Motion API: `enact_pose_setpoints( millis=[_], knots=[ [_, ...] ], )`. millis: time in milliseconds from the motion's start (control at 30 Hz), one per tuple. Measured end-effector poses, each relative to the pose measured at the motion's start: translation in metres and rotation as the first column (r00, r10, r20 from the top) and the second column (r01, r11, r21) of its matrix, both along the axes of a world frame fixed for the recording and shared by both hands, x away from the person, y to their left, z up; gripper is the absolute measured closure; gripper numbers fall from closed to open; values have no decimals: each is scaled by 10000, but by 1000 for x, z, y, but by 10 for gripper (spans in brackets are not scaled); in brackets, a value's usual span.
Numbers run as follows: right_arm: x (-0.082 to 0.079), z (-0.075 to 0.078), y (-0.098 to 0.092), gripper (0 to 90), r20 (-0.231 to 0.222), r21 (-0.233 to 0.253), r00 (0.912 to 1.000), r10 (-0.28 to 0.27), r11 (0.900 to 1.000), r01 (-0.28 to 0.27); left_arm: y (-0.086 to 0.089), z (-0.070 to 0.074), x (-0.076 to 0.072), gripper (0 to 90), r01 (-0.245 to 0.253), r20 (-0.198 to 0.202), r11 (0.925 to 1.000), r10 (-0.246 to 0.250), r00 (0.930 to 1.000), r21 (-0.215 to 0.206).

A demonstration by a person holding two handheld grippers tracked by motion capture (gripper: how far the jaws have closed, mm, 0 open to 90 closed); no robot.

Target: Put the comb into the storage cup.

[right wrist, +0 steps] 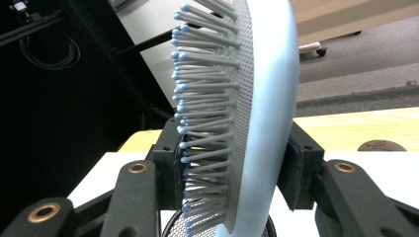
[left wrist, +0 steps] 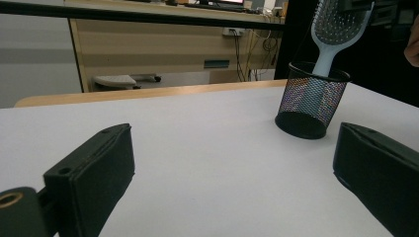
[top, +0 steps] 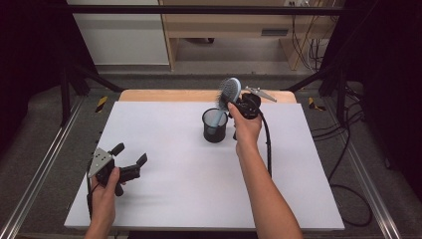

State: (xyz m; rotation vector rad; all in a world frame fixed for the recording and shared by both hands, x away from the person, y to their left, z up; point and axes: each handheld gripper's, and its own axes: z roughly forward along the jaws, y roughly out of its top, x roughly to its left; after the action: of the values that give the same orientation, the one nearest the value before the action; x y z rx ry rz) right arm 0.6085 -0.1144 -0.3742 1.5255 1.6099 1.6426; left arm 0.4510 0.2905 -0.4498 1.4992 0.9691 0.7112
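Hairbrush (top: 228, 92) head clamped in right tongs (top: 238, 106), handle inside mesh cup (top: 215, 126); left tongs (top: 130, 159) wide apart, empty.

table (top: 199, 189): white top, wood edge at far side | on it: black mesh cup (top: 215, 126), just left of the right claw (top: 234, 107), well right of and beyond the left claw (top: 130, 158)

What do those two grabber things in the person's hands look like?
Both are black, each with two chunky jaws. The left gripper has blocky pads, a brass-coloured pivot ring and a grey three-cornered plate on top. The right gripper has the same brass rings, a grey plate and a black cable. Both forearms are bare, without sleeves.
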Motion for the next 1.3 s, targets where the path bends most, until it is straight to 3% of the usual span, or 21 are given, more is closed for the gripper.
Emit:
enact_pose_setpoints(
  millis=[1300],
  knots=[
    [5, -22, -6, 505, -472, 622, 9988, -118, 9980, 148, 0, 0, 0, 27, 44, -69, 10000, -44, 10000, -36]
  ],
)
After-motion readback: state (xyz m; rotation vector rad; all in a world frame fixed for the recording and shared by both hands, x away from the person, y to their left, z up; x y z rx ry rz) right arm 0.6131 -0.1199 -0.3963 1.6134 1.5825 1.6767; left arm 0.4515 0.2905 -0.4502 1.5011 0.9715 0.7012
